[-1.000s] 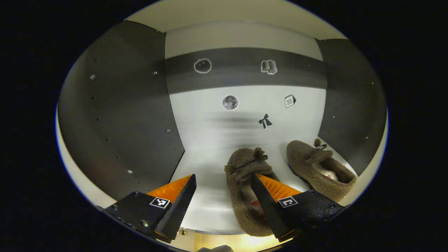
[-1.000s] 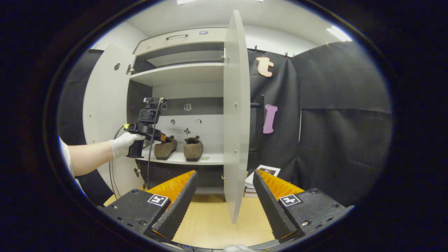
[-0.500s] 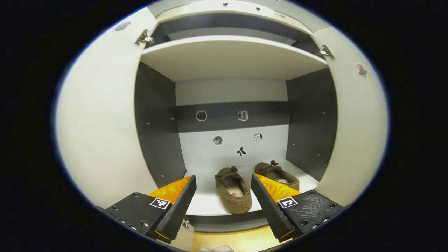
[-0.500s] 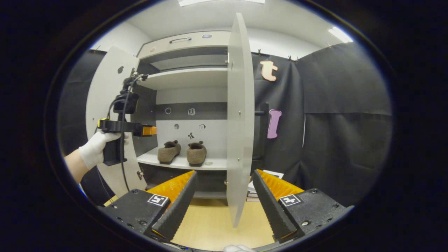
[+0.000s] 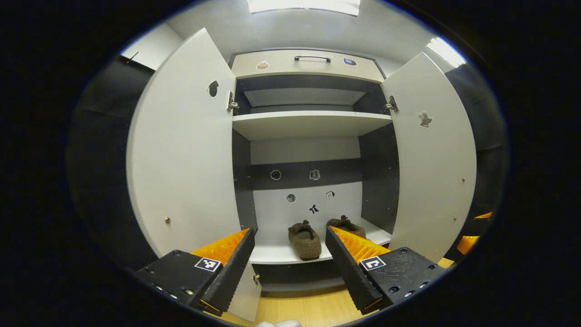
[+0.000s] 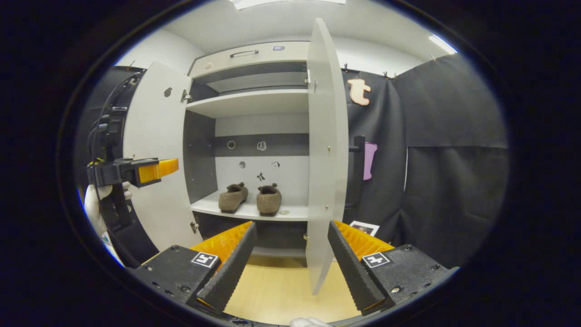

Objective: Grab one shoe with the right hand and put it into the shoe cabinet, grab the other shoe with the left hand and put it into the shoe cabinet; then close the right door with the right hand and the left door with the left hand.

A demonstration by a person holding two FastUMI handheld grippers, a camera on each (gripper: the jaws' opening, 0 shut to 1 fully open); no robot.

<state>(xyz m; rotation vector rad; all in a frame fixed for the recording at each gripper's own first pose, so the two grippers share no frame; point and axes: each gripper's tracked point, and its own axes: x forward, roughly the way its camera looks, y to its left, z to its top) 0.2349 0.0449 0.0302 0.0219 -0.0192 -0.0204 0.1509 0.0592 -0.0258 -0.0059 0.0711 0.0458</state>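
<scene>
Two brown fuzzy shoes (image 5: pixel 305 240) (image 5: pixel 345 223) sit side by side on the lower shelf (image 5: pixel 272 254) of the white shoe cabinet. Both doors stand open: the left door (image 5: pixel 181 150) and the right door (image 5: pixel 431 159). My left gripper (image 5: pixel 288 268) is open and empty, well back from the cabinet front. In the right gripper view the shoes (image 6: pixel 233 197) (image 6: pixel 268 200) rest inside, and the right door (image 6: pixel 324 159) shows edge-on just beyond my open, empty right gripper (image 6: pixel 290 268). A gloved hand (image 6: pixel 93 204) holds the left gripper (image 6: pixel 161 169) in front of the left door (image 6: pixel 156 150).
An upper shelf (image 5: pixel 308 122) and a top drawer with a handle (image 5: pixel 311 58) sit above the shoes. Pale wooden floor (image 6: pixel 277 290) lies before the cabinet. A booklet (image 6: pixel 363 227) lies on the floor by the black cloth wall (image 6: pixel 445 181).
My left gripper has pulled back out of the cabinet, leaving the shoe on the shelf beside the other. The right gripper has only shifted slightly.
</scene>
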